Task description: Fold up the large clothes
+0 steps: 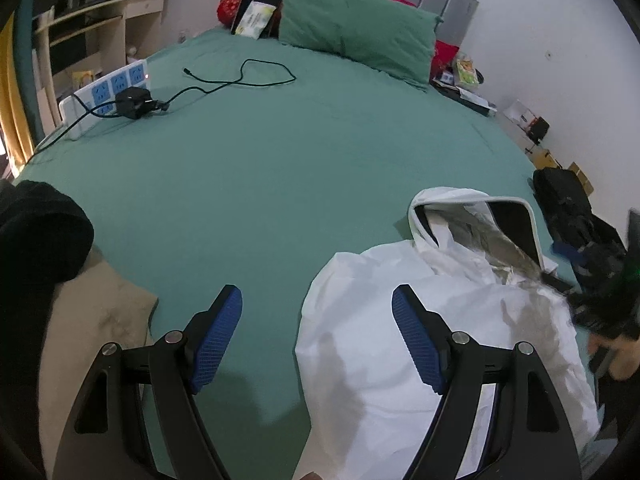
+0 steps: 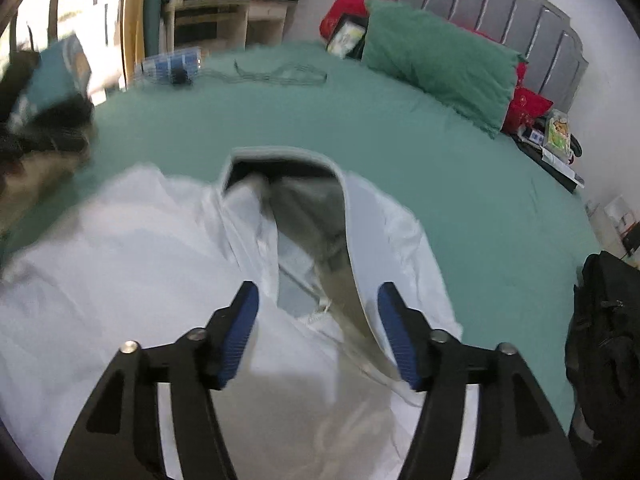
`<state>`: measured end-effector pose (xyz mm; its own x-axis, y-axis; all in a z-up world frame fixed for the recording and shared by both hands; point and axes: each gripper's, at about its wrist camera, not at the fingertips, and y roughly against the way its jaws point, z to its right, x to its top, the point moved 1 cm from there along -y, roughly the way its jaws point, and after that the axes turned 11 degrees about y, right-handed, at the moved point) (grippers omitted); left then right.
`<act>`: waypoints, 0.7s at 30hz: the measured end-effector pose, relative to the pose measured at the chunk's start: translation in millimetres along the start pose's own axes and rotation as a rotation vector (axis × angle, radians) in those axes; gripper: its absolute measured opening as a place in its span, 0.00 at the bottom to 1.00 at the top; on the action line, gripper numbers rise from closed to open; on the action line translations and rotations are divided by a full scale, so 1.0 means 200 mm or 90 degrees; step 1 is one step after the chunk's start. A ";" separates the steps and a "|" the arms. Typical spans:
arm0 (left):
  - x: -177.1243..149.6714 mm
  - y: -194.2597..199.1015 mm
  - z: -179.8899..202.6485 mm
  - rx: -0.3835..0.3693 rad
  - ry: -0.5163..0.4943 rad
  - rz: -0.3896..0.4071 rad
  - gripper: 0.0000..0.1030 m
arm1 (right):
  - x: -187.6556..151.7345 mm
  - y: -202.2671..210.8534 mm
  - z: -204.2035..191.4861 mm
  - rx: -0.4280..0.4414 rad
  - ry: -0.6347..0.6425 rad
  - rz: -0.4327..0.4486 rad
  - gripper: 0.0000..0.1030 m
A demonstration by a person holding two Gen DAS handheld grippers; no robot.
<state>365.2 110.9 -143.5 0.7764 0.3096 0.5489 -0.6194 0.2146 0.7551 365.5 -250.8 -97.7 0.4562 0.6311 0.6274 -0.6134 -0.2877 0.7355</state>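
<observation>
We have the white jacket [image 2: 132, 264] lying on the green bed [image 1: 280, 168], near the foot edge and towards the right side, with its hood [image 2: 288, 184] pointing up towards the green pillow [image 1: 356, 28], and we judge that this layout gives us bare sheet on the far side to fold over. Our left claw [image 1: 316, 336] hangs with its jaws wide and nothing between them, one blue pad over bare sheet and the other over the jacket's left edge, which looks like a waiting pose beside the cloth rather than a grip. Our right claw [image 2: 318, 332] stands open too, its pads either side of the hood's opening where the grey lining shows, not pressing on the fabric as far as we can see; the right wrist view is blurred, so fine contact is hard to tell. With both claws free, the jacket rests on its own weight, lumpy and not yet squared, so we judge the fold is still early. The power strip [image 1: 108, 92] and its black cable [image 1: 240, 76] sit well apart near the far left edge, out of the folding area, and a dark bag [image 2: 604, 340] rests off the right side of the bed.
</observation>
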 end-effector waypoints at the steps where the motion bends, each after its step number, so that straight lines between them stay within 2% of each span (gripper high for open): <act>1: 0.00 0.00 0.00 -0.002 0.000 -0.002 0.78 | 0.02 0.05 0.02 0.000 -0.008 0.020 0.68; 5: 0.01 -0.01 -0.03 0.005 0.001 -0.002 0.78 | 0.15 0.08 0.18 -0.033 -0.036 0.066 0.74; 8: 0.02 -0.02 -0.07 0.019 0.015 0.001 0.78 | 0.26 -0.04 0.38 -0.050 -0.081 0.047 0.77; 9: 0.02 -0.03 -0.08 0.023 0.023 -0.001 0.78 | 0.30 -0.12 0.44 -0.032 -0.093 0.031 0.80; 10: 0.03 -0.03 -0.10 0.029 0.027 0.001 0.78 | 0.33 -0.22 0.48 0.008 -0.097 0.007 0.82; 12: 0.04 -0.04 -0.11 0.046 0.023 0.008 0.78 | 0.35 -0.41 0.50 0.075 -0.073 -0.055 0.83; 14: 0.04 -0.05 -0.13 0.063 0.013 0.011 0.78 | 0.36 -0.55 0.49 0.128 -0.050 -0.089 0.85; 16: 0.05 -0.06 -0.14 0.071 0.012 0.008 0.78 | 0.35 -0.69 0.46 0.228 -0.046 -0.127 0.89; 18: 0.04 -0.08 -0.15 0.072 0.014 0.001 0.78 | 0.34 -0.77 0.40 0.300 -0.028 -0.156 0.93; 21: 0.03 -0.09 -0.15 0.070 0.010 -0.007 0.78 | 0.30 -0.85 0.25 0.345 0.054 -0.203 0.94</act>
<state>378.0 136.3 -164.8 0.7809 0.3223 0.5351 -0.5936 0.1157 0.7964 529.8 -200.1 -172.2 0.4960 0.7944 0.3506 -0.0327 -0.3865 0.9217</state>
